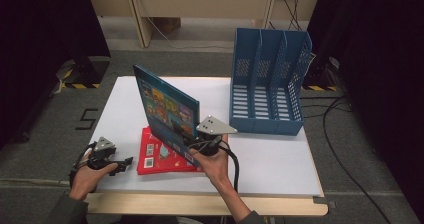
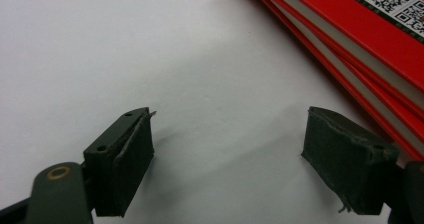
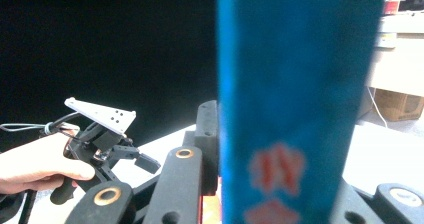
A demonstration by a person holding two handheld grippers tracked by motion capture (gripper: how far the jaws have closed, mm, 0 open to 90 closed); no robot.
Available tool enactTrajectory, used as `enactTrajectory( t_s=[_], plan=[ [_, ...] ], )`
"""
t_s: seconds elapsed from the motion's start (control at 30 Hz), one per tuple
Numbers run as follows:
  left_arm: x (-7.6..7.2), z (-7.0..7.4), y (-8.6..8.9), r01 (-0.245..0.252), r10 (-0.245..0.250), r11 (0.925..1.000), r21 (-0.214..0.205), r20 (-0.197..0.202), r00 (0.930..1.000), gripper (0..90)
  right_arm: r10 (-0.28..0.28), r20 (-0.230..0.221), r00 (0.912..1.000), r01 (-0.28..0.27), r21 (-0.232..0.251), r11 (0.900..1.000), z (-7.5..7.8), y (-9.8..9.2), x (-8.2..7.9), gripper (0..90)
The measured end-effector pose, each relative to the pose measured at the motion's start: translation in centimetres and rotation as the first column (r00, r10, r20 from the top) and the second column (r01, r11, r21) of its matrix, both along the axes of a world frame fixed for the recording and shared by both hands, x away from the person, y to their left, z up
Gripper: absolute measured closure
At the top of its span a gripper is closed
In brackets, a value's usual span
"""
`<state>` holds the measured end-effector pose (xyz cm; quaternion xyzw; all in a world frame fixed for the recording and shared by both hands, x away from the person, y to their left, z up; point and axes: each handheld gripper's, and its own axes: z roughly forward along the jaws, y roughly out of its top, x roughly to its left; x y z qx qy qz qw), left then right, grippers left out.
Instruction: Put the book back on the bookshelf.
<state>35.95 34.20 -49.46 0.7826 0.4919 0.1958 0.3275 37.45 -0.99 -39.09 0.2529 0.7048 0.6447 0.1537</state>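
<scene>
A blue picture book [image 1: 167, 106] stands upright and tilted above a small stack of red books [image 1: 160, 159] lying near the table's front. My right gripper [image 1: 192, 143] is shut on the blue book's lower edge; in the right gripper view the blue book's spine [image 3: 295, 84] rises between the jaws. At the front left, my left gripper [image 1: 125, 165] rests low on the white table [image 1: 270, 159], pointing at the red stack. Its jaws stand open over bare table [image 2: 125, 44], with the red books [image 2: 360, 29] just beyond the right-hand jaw.
A blue three-slot file rack [image 1: 267, 84] stands at the back right of the table, its open slots facing the front. The table's right half lies bare in front of it. Dark curtains flank both sides, and cables run over the floor at right.
</scene>
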Motion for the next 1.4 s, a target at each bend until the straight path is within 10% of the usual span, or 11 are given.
enactTrajectory(
  t_s=[0.8, 1.4],
  plan=[
    [0.0, 0.0, 0.0, -0.006, 0.006, 1.0000, -0.002, -0.007, 1.0000, 19.2, 0.004, -0.009, 1.0000, -0.004, -0.043, 0.9991, -2.2, 0.6, 0.1, 77.4],
    [0.0, 0.0, 0.1, -0.007, 0.007, 1.0000, 0.004, -0.009, 0.9999, 19.2, -0.007, 0.050, 0.9987, 0.010, -0.071, 0.9974, -0.7, 0.0, 0.7, 81.9]
  ],
)
